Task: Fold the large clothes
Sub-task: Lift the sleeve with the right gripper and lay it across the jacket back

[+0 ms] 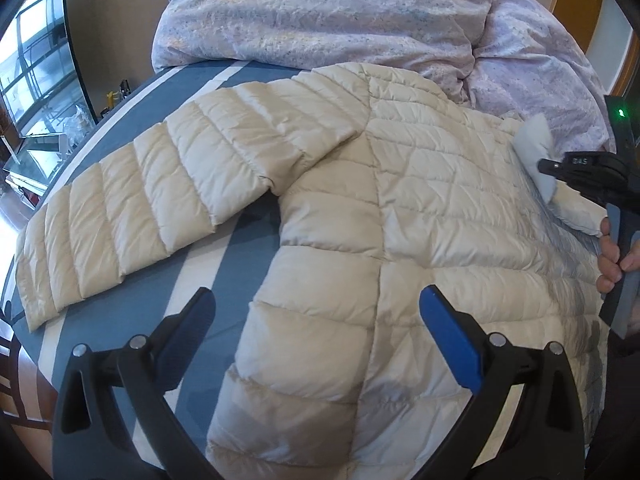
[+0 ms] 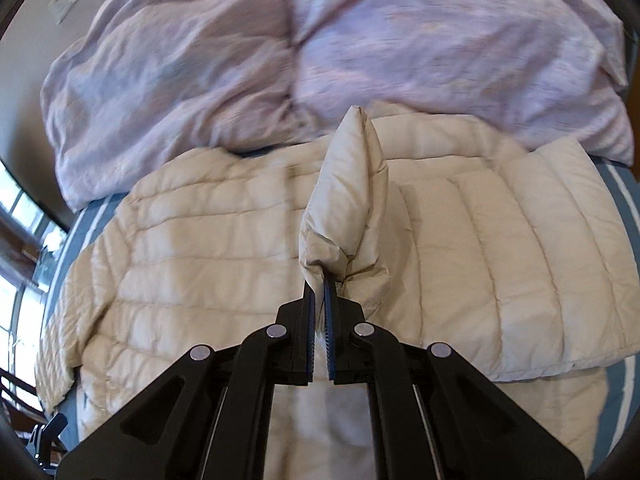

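While the cream quilted jacket (image 1: 400, 220) lies spread across the blue striped bed (image 1: 236, 240), its sleeve (image 1: 132, 208) stretched out to one side, the left tongs (image 1: 316, 312) hover over its body, jaws wide apart. Right tongs (image 2: 319, 280) are clamped on a pinched-up fold (image 2: 352, 200) of the jacket. Lilac duvet (image 2: 280, 48) heaped just behind.
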Action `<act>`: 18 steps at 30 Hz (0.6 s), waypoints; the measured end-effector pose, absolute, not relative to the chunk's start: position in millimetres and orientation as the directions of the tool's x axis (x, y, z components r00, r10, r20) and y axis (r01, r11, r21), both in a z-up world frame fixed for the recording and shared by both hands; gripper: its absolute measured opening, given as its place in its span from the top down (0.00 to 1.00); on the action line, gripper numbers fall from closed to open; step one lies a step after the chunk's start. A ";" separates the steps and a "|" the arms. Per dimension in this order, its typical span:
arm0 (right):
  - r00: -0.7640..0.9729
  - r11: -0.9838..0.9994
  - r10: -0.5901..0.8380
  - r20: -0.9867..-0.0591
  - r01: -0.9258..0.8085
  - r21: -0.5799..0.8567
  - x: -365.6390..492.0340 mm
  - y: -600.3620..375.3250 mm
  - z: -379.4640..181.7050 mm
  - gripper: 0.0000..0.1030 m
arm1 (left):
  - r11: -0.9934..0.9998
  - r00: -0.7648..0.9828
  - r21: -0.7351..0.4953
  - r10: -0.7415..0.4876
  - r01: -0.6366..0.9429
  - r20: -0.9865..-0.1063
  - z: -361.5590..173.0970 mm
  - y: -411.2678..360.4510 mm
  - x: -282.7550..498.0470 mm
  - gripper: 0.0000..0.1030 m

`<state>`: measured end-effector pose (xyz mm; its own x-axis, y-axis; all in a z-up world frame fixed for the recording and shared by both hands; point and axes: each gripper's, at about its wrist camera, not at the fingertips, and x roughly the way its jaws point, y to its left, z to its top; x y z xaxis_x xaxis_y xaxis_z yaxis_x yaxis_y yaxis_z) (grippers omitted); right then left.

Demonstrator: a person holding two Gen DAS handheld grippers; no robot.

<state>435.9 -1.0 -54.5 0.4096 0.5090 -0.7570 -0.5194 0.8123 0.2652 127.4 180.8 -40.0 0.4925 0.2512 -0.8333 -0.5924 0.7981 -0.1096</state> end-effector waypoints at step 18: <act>0.295 0.723 0.541 -0.788 -0.642 0.256 398.6 55.7 -63.4 0.66 | 0.811 0.499 -0.104 0.247 -0.576 -0.831 -36.5 175.9 132.6 0.02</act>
